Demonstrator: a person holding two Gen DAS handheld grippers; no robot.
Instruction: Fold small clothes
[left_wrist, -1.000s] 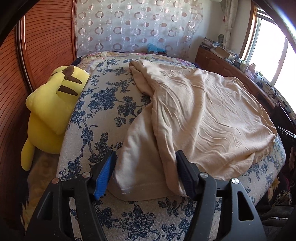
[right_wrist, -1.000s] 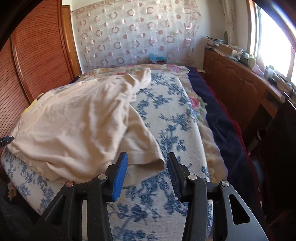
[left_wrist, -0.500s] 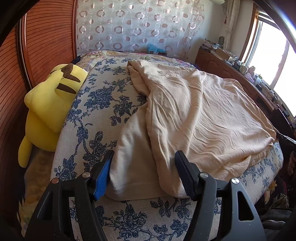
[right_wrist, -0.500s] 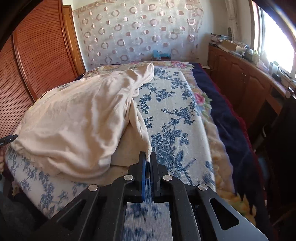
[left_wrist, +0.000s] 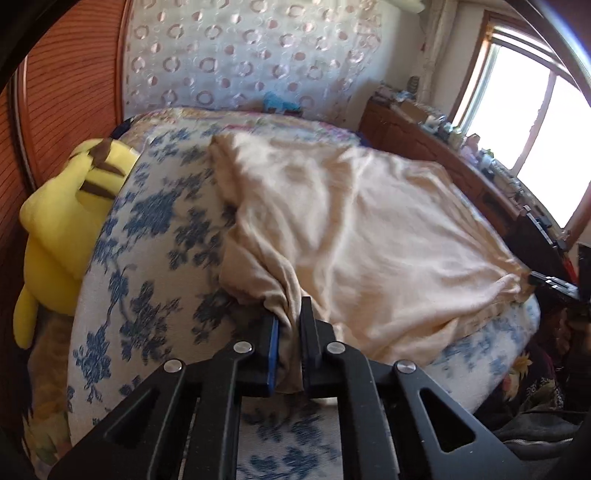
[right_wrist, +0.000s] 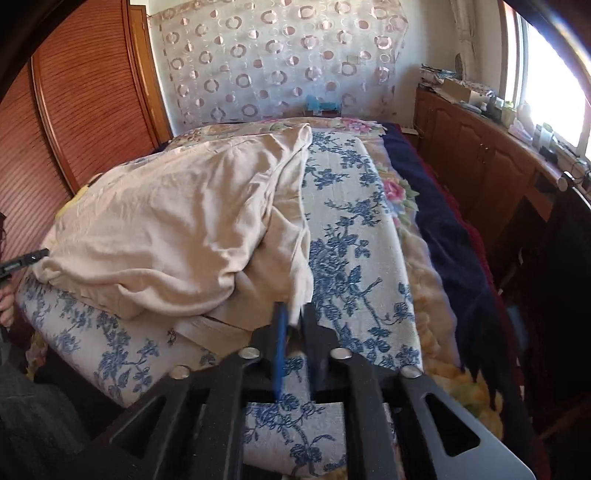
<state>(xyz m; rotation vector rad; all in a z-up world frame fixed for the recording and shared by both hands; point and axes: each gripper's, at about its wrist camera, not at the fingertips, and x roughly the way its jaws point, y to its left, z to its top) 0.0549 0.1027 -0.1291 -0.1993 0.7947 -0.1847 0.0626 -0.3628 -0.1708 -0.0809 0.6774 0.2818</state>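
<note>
Broadly, the bed (left_wrist: 155, 229), under a blue-flowered cover, fills both views, and everything else sits around it. Spread across most of the bed is the beige garment (left_wrist: 369, 229), rumpled, with one sleeve end running toward the bed's far end. A wooden sliding door (right_wrist: 85, 107) stands along one side of the bed and a low wooden cabinet (right_wrist: 476, 147) under the window along the other. A yellow plush toy (left_wrist: 62, 221) is wedged between the bed and the door. A dark blue blanket (right_wrist: 443, 229) lies along the cabinet side of the bed. The left tongs (left_wrist: 290, 332) are closing and pinch a bunched garment corner at the bed's near edge. The right tongs (right_wrist: 293, 325) are opening, with a garment edge between them, though blur hides whether the pads press it.
</note>
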